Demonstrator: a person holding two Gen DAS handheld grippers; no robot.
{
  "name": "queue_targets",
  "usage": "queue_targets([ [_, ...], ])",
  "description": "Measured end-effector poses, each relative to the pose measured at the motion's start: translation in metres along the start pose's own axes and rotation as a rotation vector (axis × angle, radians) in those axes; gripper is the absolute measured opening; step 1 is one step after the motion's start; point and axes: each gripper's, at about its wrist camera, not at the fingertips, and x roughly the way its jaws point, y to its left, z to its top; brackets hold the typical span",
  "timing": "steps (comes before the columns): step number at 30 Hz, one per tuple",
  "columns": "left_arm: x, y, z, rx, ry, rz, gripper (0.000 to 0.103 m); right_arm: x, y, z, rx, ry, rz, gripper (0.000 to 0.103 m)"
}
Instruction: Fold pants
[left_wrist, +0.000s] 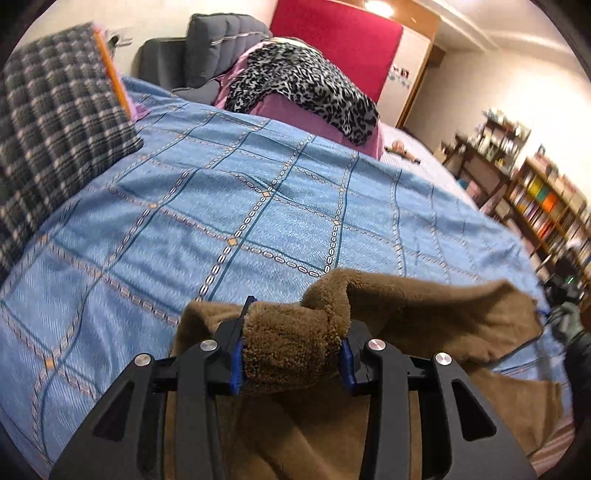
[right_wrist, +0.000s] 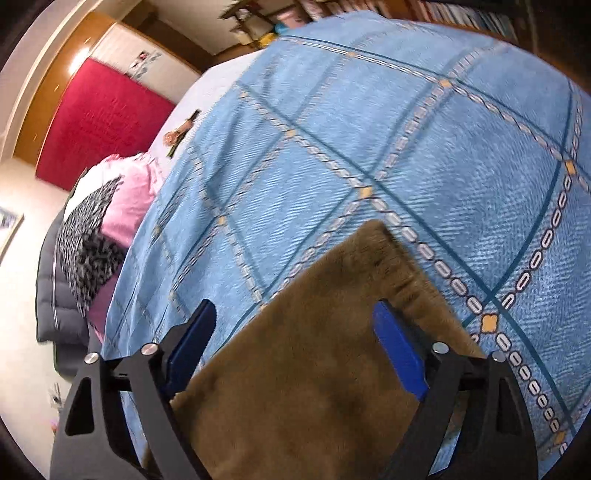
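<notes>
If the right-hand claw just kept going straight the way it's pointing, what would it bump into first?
Most likely the brown fleece pants: they lie between the open right gripper fingers and run ahead of them. Past their edge is only the blue bedspread. Depth is hard to judge here.

Left gripper (left_wrist: 291, 360): matte black moulded frame of two angular linkage arms per side, each with a triangular cut-out, joined by four round silver pivot screws; blue pads line the inner faces of its fingers (left_wrist: 236, 365). Right gripper (right_wrist: 295, 350): same black frame, same triangular cut-outs, four silver pivot screws, and long flat blue rubber-like pads on the inner faces of the fingers (right_wrist: 400, 356). No cables or printed markings are visible on either unit.
</notes>
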Motion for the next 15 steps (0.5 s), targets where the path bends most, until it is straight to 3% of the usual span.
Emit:
queue_targets([
  [15, -0.018, 0.032, -0.036, -0.059, -0.023, -0.052, 0.038, -0.002, -0.022, 0.002, 0.086, 0.007, -0.034, 0.064],
])
